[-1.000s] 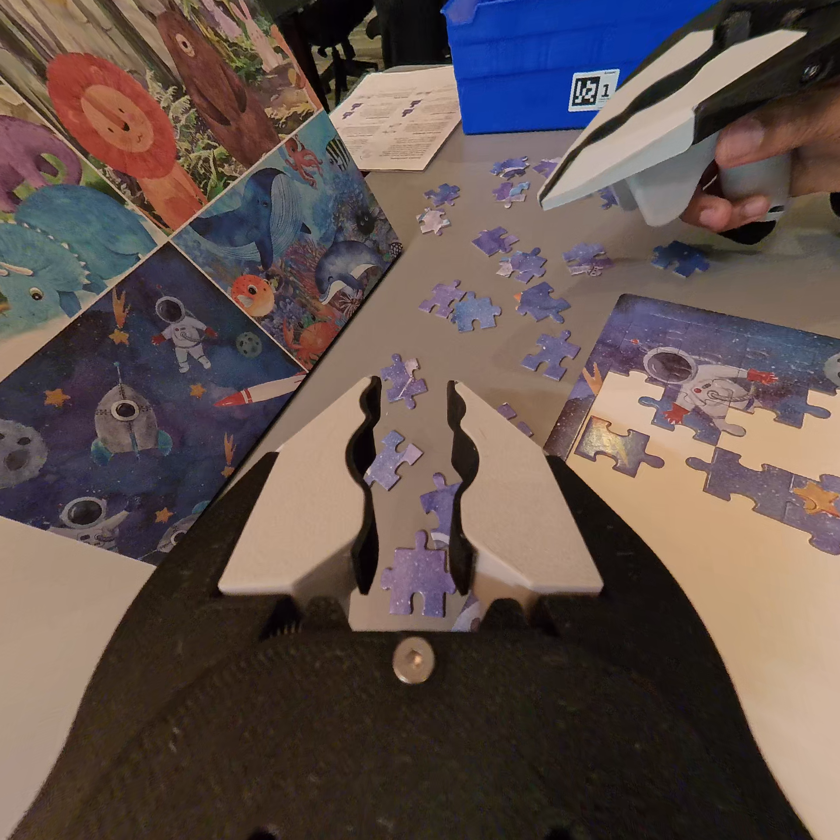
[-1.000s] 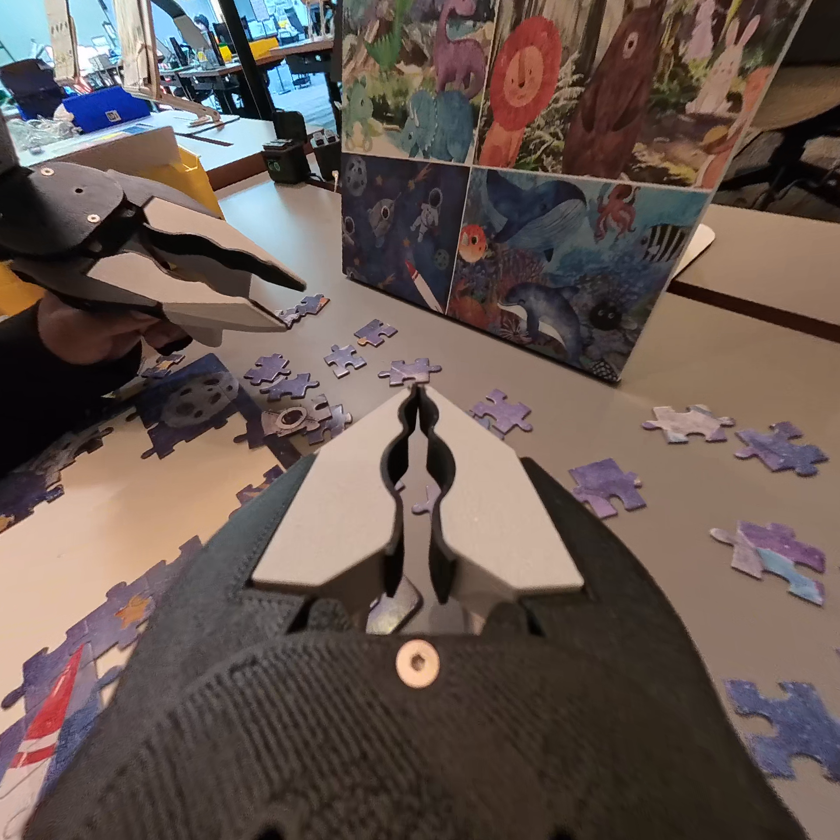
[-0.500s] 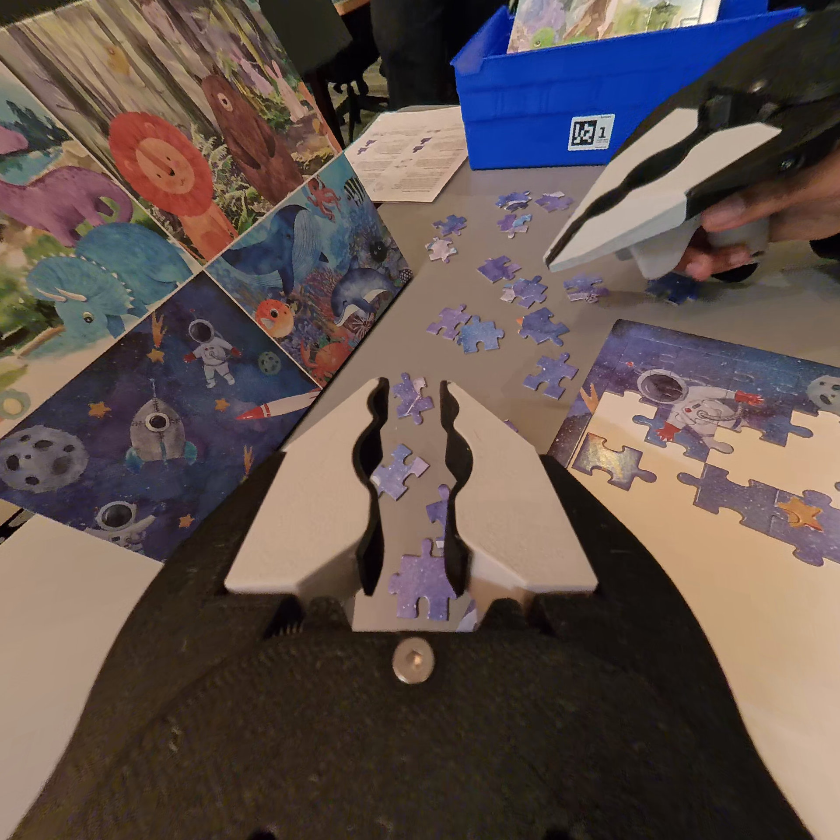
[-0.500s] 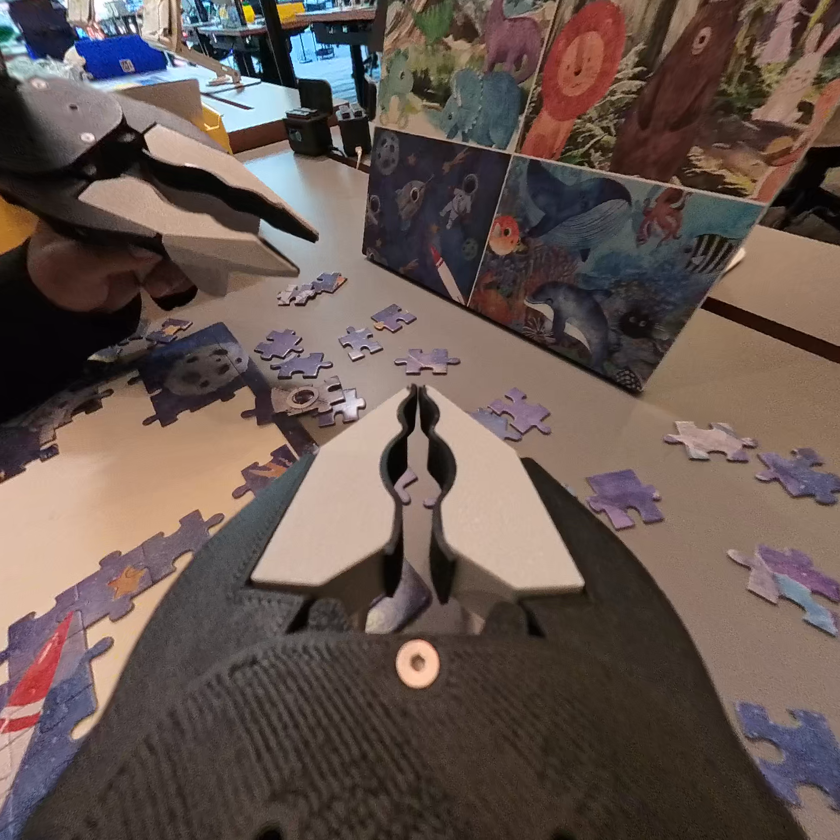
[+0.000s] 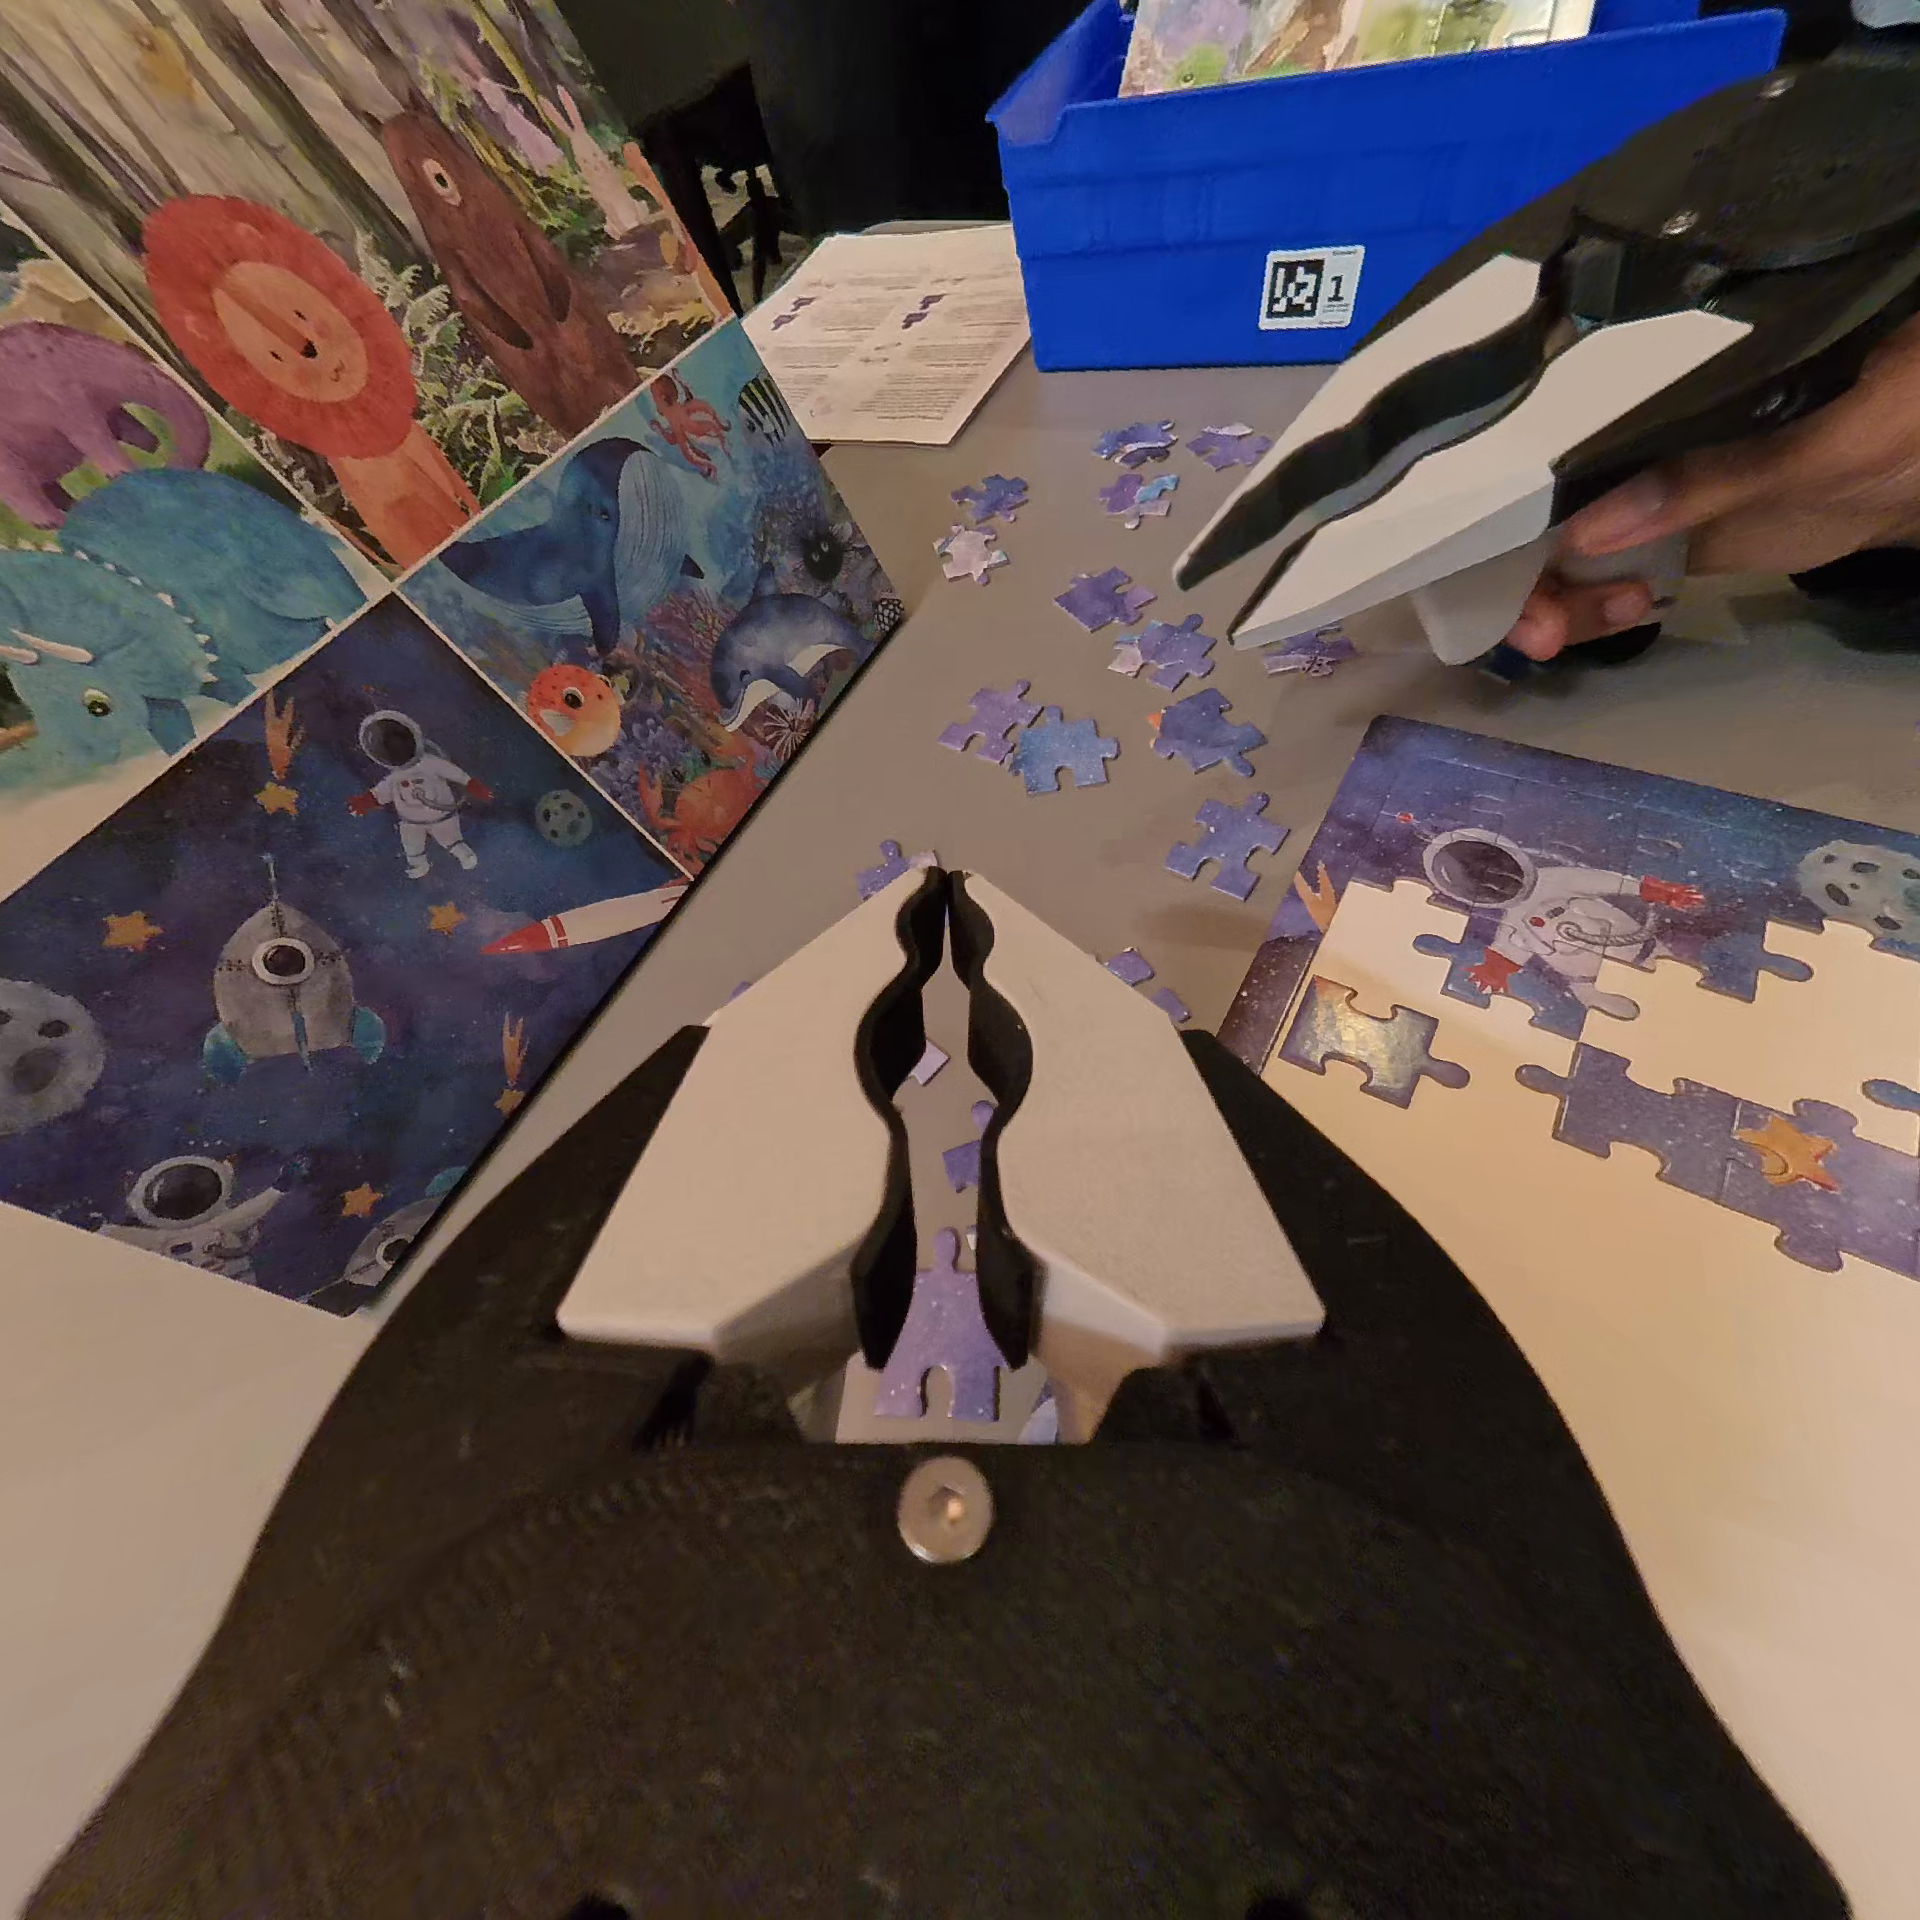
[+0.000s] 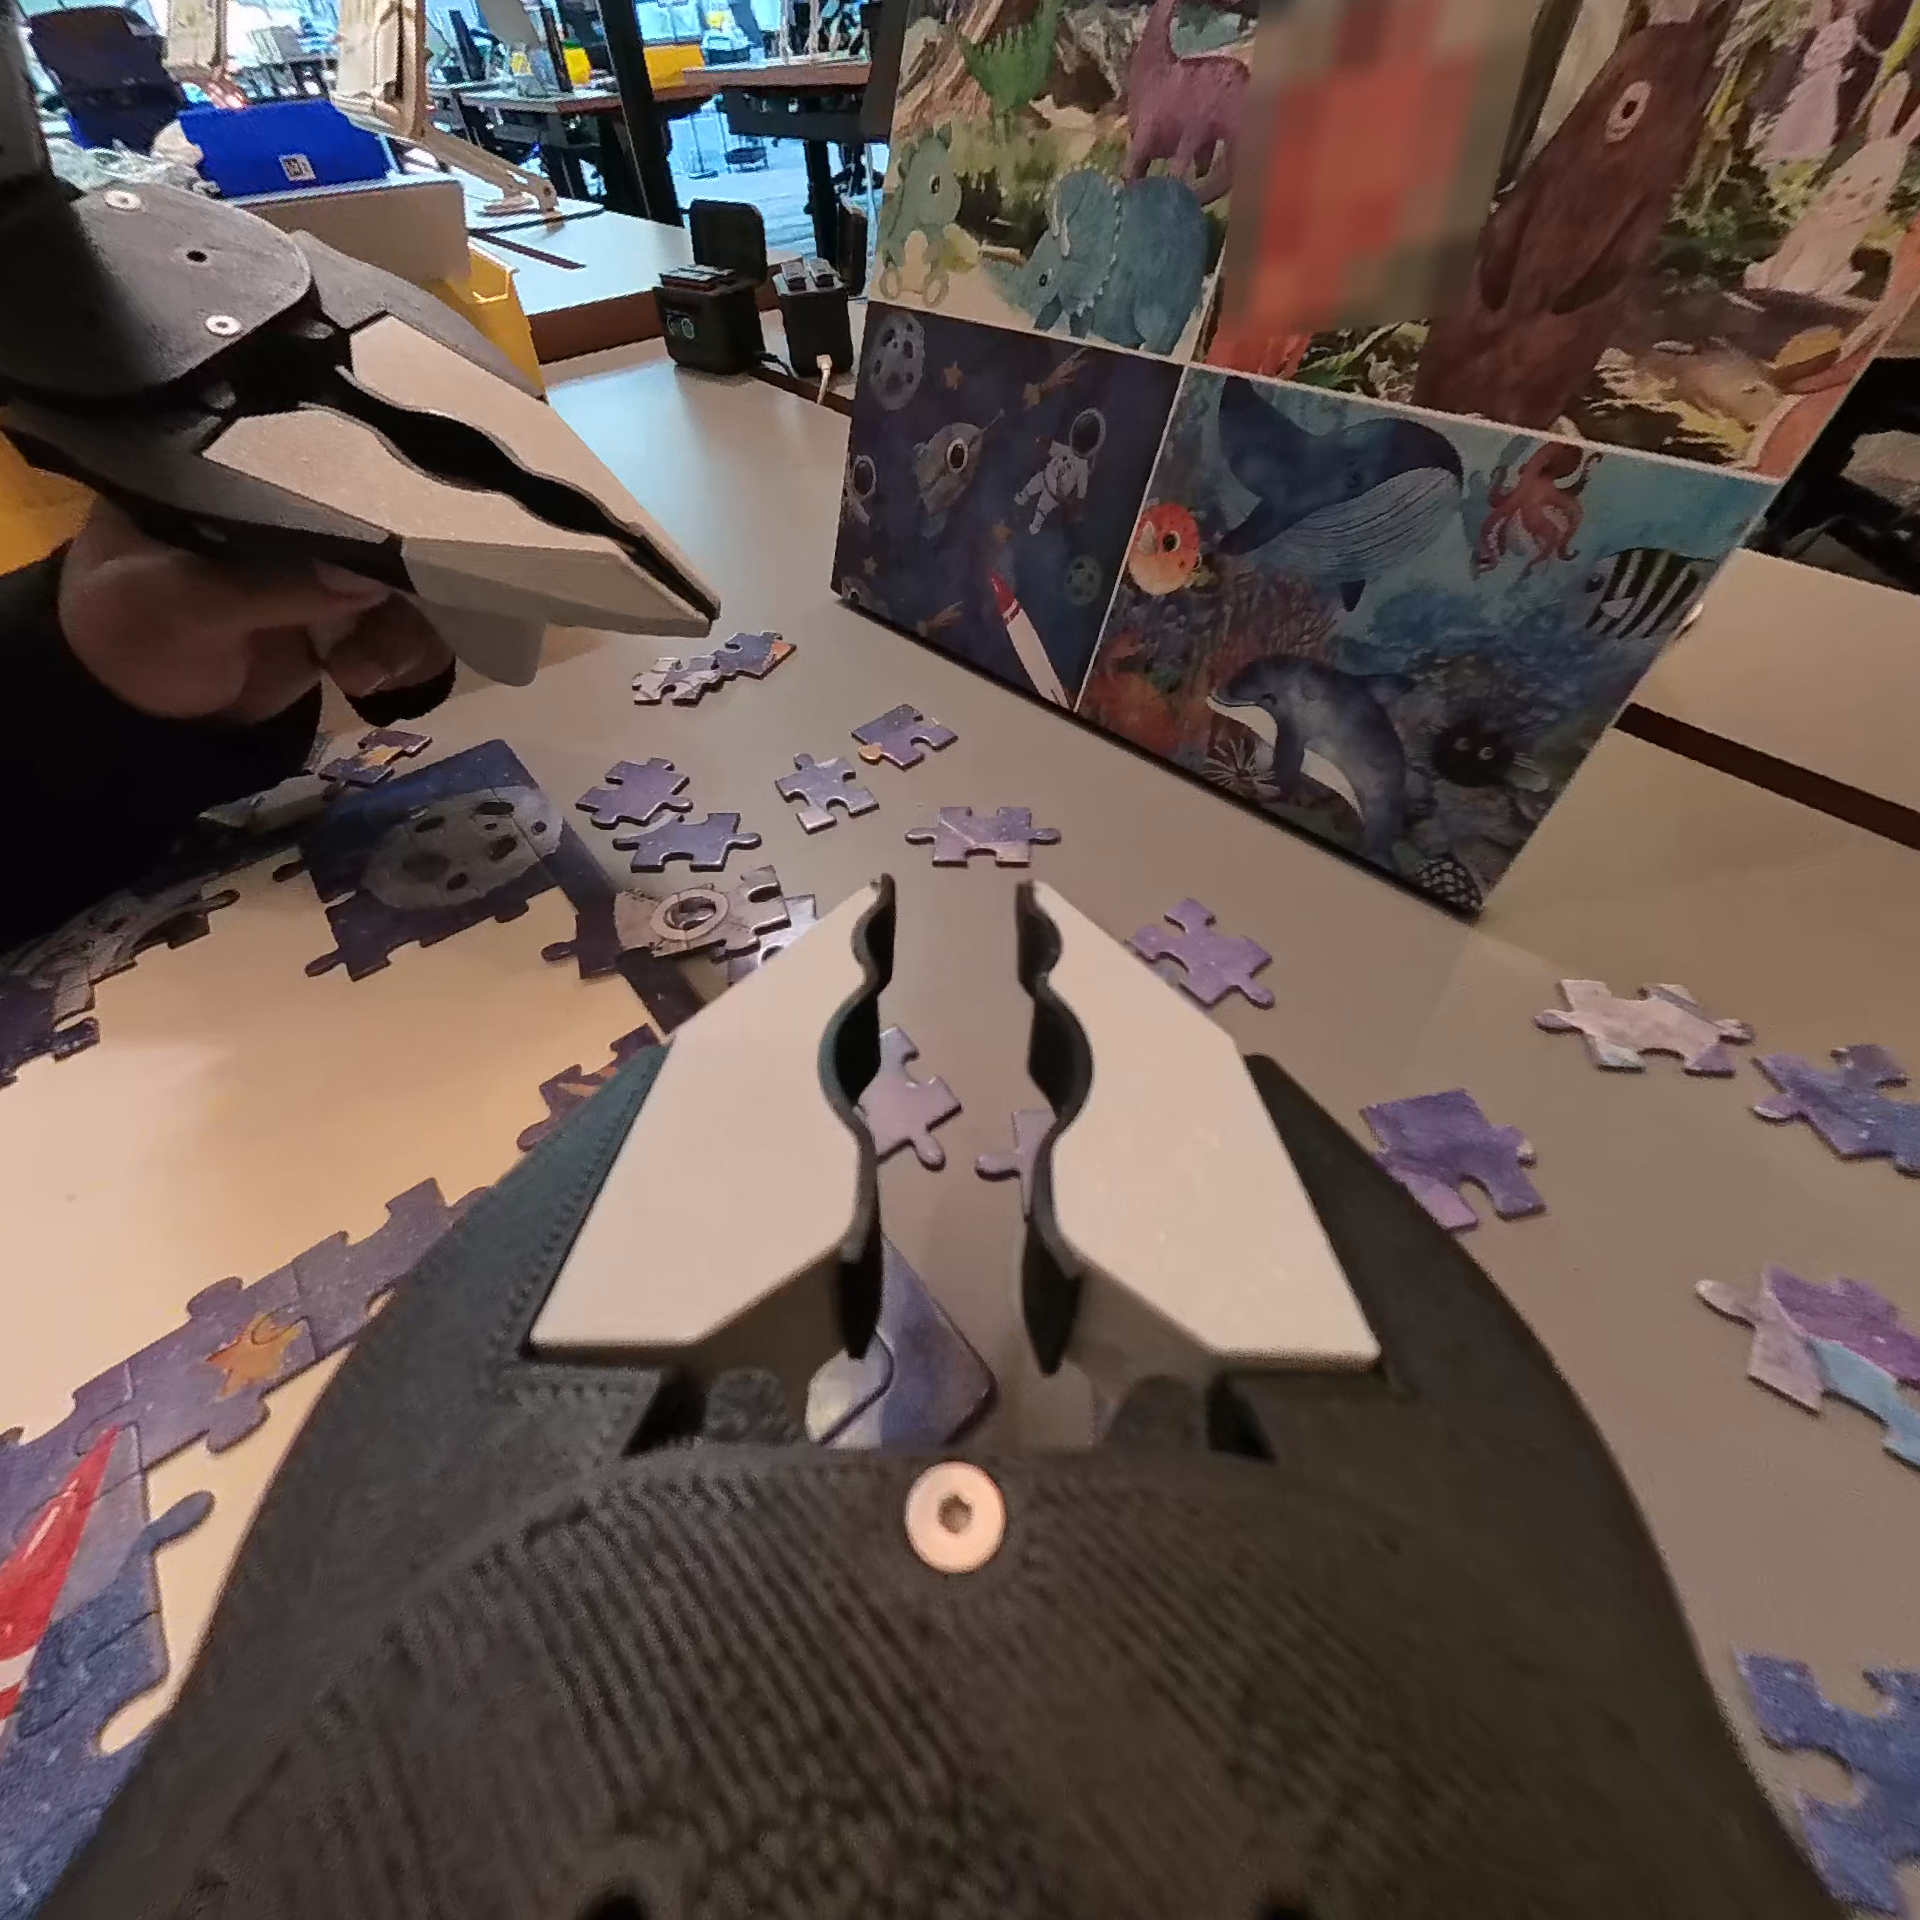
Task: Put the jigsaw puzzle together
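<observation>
My left gripper (image 5: 948, 881) is shut, its tips touching above the grey table, and I see no piece between them. It also shows in the right wrist view (image 6: 698, 608), shut and well above the table. Loose purple-blue puzzle pieces lie below and ahead of it, one (image 5: 883, 864) just past its tips. My right gripper (image 6: 956, 899) is open and holds nothing, hovering over a loose piece (image 6: 904, 1101). It shows open in the left wrist view (image 5: 1214, 608) too. A puzzle board (image 5: 1382, 920) with a partly built space picture lies to the right.
A tall puzzle box (image 5: 312, 727) with animal and space pictures stands on the left; in the right wrist view (image 6: 1351, 623) it stands ahead. A blue bin (image 5: 1247, 156) and a printed sheet (image 5: 894, 343) lie at the back. Several loose pieces (image 6: 982, 836) are scattered about. About 11 centimetres separates my left fingertips from my right.
My left gripper's jaws went from open to shut, with no piece between them. My right gripper's jaws went from shut to open. Both grippers shifted slightly over the table.
</observation>
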A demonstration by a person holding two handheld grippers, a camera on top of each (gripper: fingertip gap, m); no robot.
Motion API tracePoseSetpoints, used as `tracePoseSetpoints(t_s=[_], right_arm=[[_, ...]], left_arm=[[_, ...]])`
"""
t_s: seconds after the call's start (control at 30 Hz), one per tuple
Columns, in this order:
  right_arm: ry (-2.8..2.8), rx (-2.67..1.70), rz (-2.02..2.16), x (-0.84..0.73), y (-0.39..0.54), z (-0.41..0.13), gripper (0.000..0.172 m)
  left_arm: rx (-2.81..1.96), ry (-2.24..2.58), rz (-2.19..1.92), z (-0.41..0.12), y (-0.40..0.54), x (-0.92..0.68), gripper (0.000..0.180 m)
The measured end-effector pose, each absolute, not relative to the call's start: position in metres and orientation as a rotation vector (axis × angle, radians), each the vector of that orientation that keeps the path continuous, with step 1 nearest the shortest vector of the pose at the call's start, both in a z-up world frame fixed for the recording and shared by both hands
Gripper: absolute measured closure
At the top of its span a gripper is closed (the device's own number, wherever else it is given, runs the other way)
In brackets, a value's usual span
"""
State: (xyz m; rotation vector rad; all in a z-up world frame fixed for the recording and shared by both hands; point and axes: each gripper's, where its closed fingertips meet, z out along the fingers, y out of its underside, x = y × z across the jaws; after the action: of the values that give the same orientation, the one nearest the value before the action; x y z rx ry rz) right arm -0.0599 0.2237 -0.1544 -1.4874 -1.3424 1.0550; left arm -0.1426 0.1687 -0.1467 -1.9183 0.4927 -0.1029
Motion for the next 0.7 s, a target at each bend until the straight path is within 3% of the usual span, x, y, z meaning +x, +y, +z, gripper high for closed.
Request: tracePoseSetpoints(t_s=[0.27,0.5,0.7], right_arm=[[-1.315,-1.427,0.966,-0.057,0.231,-0.149,0.139],[-1.250,-1.481,0.924,-0.055,0.246,-0.150,0.110],[-1.220,-1.471,0.917,-0.051,0.252,-0.143,0.118]], left_arm=[[-1.911,0.432,-0.142,-0.146,0.170,-0.146,0.180],[-1.894,0.385,-0.153,-0.143,0.168,-0.156,0.180],[-1.896,0.401,-0.158,-0.144,0.168,-0.153,0.180]])
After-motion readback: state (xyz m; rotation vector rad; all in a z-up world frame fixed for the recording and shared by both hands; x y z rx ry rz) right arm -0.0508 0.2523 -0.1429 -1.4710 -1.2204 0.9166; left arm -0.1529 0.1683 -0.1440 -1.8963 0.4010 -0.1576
